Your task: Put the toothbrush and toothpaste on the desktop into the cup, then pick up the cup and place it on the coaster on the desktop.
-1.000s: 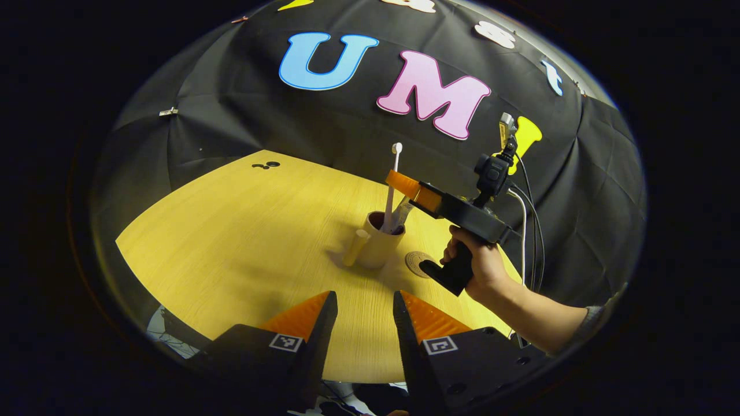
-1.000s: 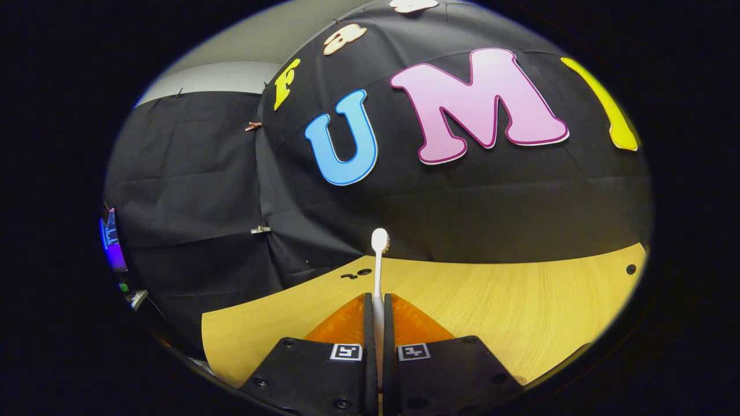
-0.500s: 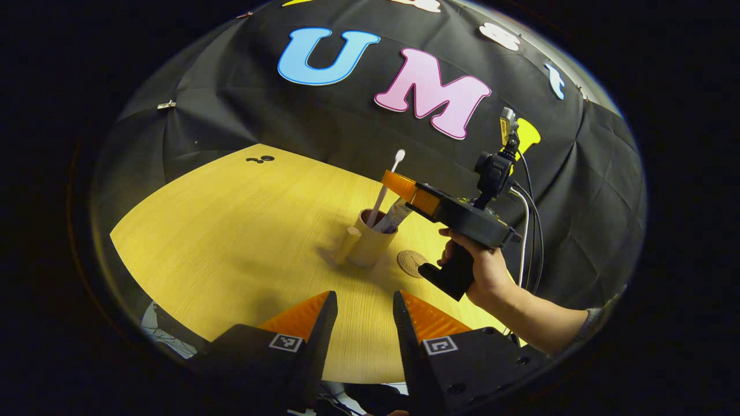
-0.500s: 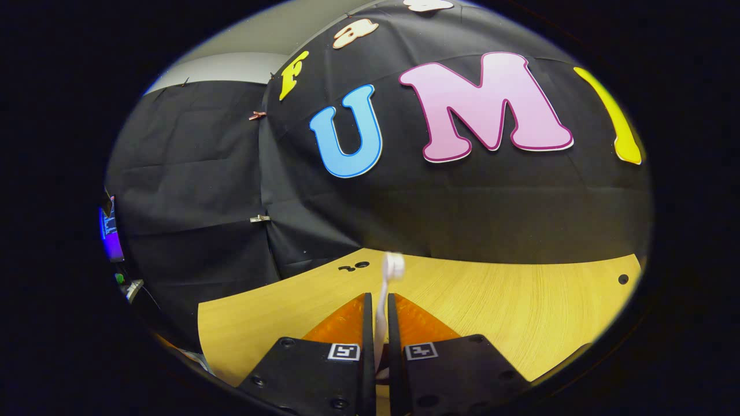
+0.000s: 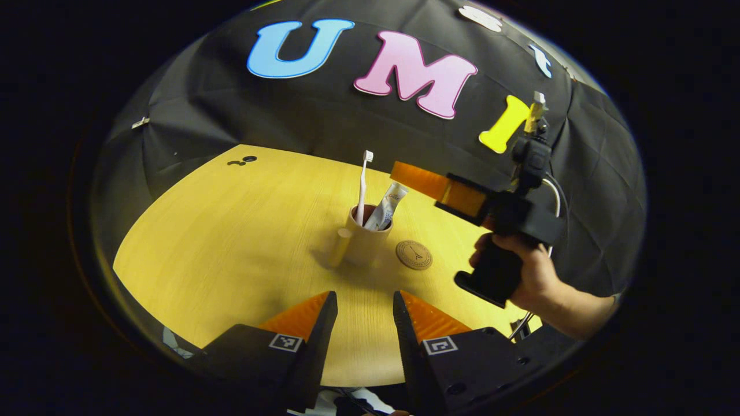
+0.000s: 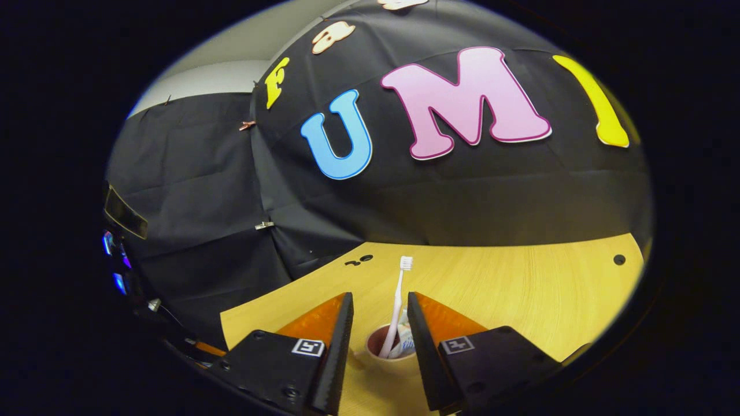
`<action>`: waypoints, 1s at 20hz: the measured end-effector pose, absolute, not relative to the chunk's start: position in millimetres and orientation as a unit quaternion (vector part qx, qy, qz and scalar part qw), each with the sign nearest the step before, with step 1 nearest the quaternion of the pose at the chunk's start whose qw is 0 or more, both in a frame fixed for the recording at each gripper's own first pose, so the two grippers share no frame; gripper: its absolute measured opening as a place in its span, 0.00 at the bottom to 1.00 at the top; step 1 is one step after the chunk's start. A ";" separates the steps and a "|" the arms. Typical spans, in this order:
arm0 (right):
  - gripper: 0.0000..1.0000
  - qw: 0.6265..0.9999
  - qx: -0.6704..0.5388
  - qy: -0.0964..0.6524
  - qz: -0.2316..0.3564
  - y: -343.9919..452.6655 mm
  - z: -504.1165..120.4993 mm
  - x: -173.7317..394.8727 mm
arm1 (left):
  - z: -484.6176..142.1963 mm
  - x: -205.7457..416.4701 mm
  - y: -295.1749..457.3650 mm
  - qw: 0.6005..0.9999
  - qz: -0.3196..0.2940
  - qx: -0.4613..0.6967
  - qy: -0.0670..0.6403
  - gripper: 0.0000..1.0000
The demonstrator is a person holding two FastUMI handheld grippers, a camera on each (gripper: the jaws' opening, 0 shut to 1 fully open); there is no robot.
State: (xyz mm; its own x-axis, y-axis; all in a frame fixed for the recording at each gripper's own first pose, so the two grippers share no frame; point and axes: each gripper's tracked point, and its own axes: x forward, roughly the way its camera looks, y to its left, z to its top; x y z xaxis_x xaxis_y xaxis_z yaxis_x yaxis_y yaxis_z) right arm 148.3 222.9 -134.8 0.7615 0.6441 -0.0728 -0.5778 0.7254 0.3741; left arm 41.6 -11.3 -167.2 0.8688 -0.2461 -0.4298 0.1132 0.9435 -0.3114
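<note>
A tan cup (image 5: 365, 241) with a side handle stands upright on the wooden desktop (image 5: 231, 231). A white toothbrush (image 5: 362, 188) and a toothpaste tube (image 5: 386, 205) lean inside it. A round brown coaster (image 5: 414, 255) lies just right of the cup. My left gripper (image 5: 359, 303) hangs open near the table's front edge, well short of the cup. My right gripper (image 6: 377, 305) is open too, held above and behind the cup (image 6: 386, 348), with the toothbrush (image 6: 399, 303) standing free between its fingers. In the left gripper view it (image 5: 413, 176) hovers right of the cup, held by a hand (image 5: 535, 280).
The black cloth wall (image 5: 324, 127) rises close behind the desktop. Two small dark holes (image 5: 243, 160) mark the far left of the tabletop, another hole (image 6: 619, 259) at the far right. Cables (image 5: 552, 190) trail from the right gripper.
My right gripper opened and let go of the toothbrush, which now rests in the cup. It then drew back up and to the right. The left gripper barely moved.
</note>
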 end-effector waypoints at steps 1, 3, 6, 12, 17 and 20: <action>0.76 0.922 0.175 0.112 0.326 217.2 -137.4 143.0 | -169.0 47.3 -9.5 0.956 -0.097 -0.130 0.244 0.61; 0.47 0.922 0.199 0.145 0.298 200.7 -148.2 139.6 | -170.3 60.5 -4.7 0.954 -0.102 -0.118 0.256 0.61; 0.64 0.904 0.270 0.217 0.249 178.7 -171.4 132.5 | -171.1 79.8 0.2 0.951 -0.108 -0.100 0.272 0.61; 0.64 0.894 0.241 0.325 0.194 127.4 -242.6 94.3 | -182.3 109.8 -0.4 0.940 -0.121 -0.065 0.313 0.61; 0.64 0.891 0.204 0.353 0.201 109.9 -266.0 68.5 | -196.7 134.5 8.5 0.927 -0.117 -0.032 0.356 0.61; 0.64 0.884 0.207 0.369 0.201 102.7 -276.6 55.5 | -202.3 144.3 12.8 0.916 -0.121 -0.008 0.383 0.61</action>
State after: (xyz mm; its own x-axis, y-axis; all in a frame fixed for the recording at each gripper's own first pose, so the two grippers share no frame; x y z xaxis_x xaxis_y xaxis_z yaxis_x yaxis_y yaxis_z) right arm 55.5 102.7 -276.6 0.6470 0.5083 -0.5684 -0.2029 0.8333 0.5142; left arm 144.3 12.8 -202.3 0.6768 -0.2269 -0.7003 0.2146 0.9708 -0.1072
